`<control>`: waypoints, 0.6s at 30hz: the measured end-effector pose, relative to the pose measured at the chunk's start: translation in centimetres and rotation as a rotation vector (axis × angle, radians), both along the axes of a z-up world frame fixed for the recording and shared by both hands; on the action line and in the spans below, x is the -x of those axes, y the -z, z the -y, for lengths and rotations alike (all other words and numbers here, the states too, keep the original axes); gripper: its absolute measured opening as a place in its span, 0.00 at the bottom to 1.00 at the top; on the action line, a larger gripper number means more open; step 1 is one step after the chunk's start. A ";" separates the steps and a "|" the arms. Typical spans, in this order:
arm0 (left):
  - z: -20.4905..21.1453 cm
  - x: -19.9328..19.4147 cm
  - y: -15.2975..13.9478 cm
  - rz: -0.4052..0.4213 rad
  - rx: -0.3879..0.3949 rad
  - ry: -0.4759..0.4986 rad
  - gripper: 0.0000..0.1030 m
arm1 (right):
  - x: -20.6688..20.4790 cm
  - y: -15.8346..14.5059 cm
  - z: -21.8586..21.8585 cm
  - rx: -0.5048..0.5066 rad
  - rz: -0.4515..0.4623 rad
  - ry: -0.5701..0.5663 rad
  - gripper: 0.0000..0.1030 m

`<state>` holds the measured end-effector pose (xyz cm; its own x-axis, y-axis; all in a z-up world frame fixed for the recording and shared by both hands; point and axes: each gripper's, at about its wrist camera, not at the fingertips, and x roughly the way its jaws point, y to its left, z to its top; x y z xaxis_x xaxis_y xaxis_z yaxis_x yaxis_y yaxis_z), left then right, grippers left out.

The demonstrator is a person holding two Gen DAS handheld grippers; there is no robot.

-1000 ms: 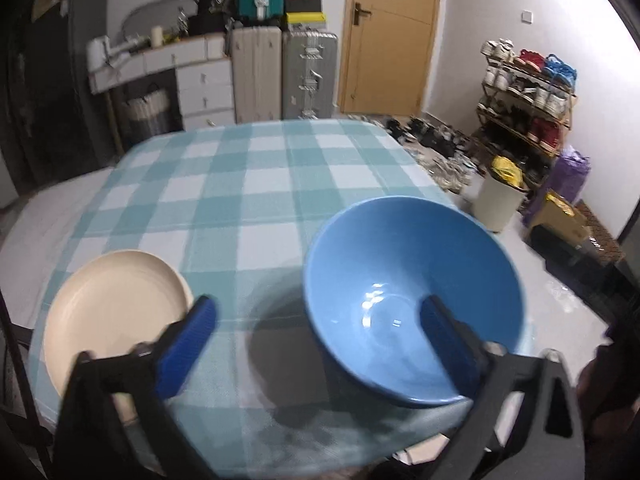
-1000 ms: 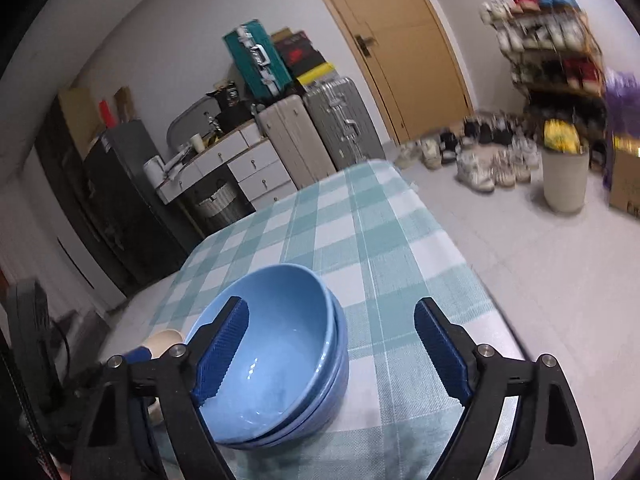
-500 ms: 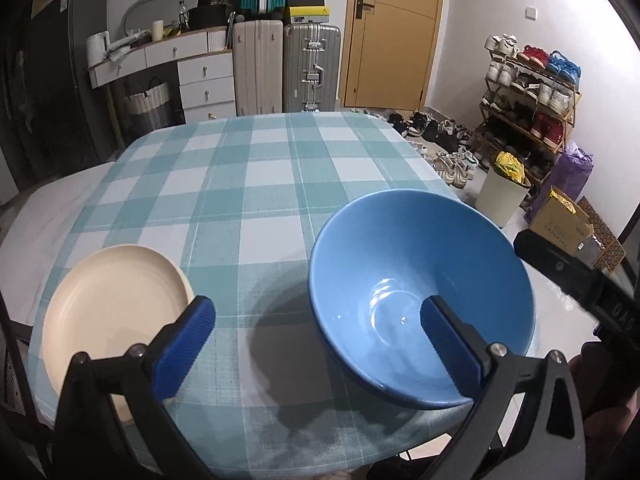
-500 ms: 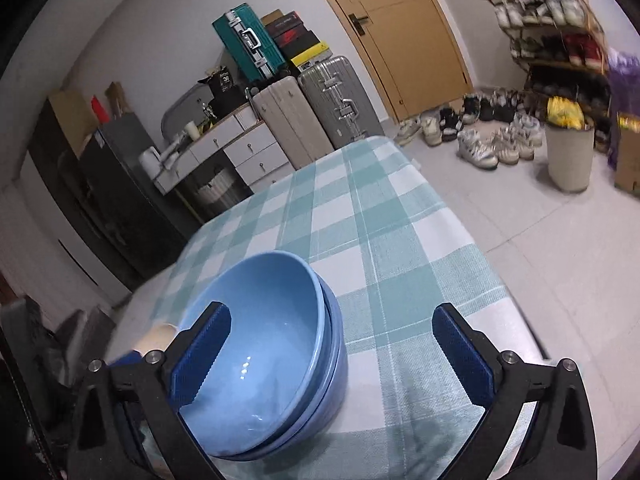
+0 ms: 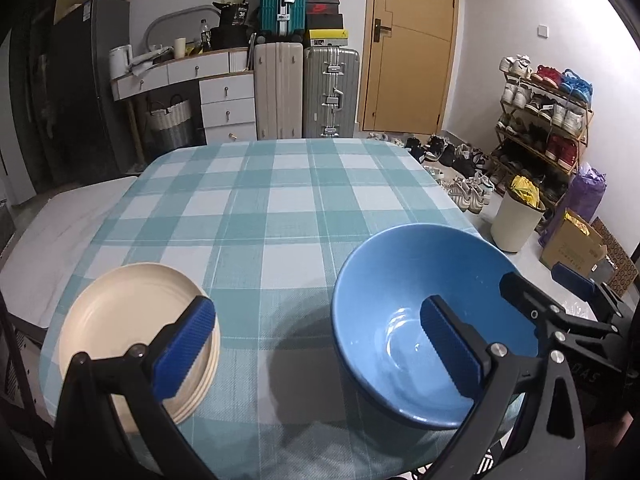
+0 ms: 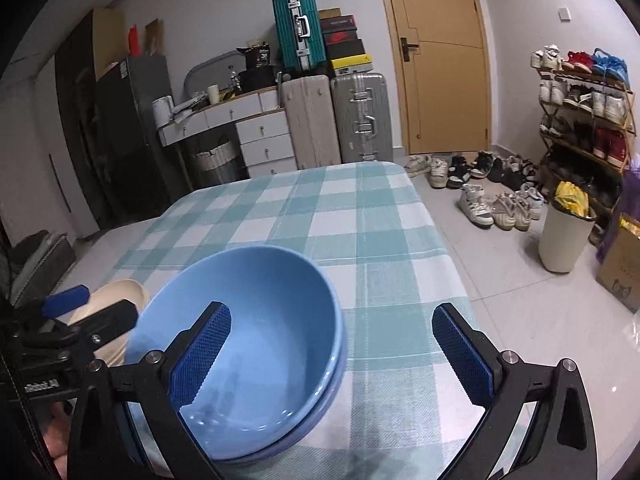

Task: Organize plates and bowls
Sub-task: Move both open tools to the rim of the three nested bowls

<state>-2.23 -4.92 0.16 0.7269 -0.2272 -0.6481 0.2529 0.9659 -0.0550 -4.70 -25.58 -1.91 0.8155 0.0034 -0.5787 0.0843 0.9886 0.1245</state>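
A stack of blue bowls (image 5: 404, 300) (image 6: 260, 300) sits near the front right corner of the checked table (image 5: 280, 208). A stack of cream plates (image 5: 120, 316) lies at the front left; its edge shows in the right wrist view (image 6: 120, 292). My left gripper (image 5: 316, 348) is open and empty, above the cloth between plates and bowls, its right finger over the bowl. My right gripper (image 6: 332, 360) is open and empty, its left finger over the bowl's rim. The right gripper also shows in the left wrist view (image 5: 560, 296).
The table's right edge (image 6: 444, 248) drops to a tiled floor with a white bin (image 6: 564, 236), a cardboard box (image 5: 572, 240) and shoes. A white surface (image 5: 52, 232) adjoins the table's left side. Suitcases and drawers stand at the far wall.
Both grippers have pulled back and up from the bowls. The right gripper's jaws have widened and it now shows at the right of the left wrist view.
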 end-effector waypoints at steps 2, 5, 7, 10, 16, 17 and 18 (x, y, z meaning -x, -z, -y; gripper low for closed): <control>0.4 -0.3 -0.1 0.001 -0.012 0.007 1.00 | 0.0 0.2 0.3 -0.006 -0.012 0.021 1.00; 0.8 -0.3 -0.5 0.015 -0.003 0.019 1.00 | 0.6 0.0 0.4 0.010 0.010 0.030 1.00; 1.2 -0.1 -0.6 0.034 -0.016 0.008 1.00 | 0.8 -0.2 0.3 0.013 0.021 0.012 1.00; 2.3 0.6 -0.8 0.111 -0.094 -0.020 1.00 | 1.3 -0.3 -0.2 0.013 0.028 -0.024 1.00; 2.3 0.0 -0.1 0.062 -0.082 0.007 1.00 | 1.3 -0.1 0.5 -0.031 0.005 -0.005 0.99; 2.3 -0.1 0.1 0.046 -0.082 0.008 1.00 | 1.3 0.0 0.7 -0.044 -0.006 -0.001 0.99; 2.4 -0.2 0.3 0.036 -0.081 0.006 1.00 | 1.1 0.3 0.9 -0.065 -0.027 0.000 0.99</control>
<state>-1.99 -7.30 -0.11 0.7485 -0.1794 -0.6384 0.2593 0.9652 0.0328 -5.77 -26.53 -2.20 0.7995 0.0415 -0.5992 0.0886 0.9786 0.1859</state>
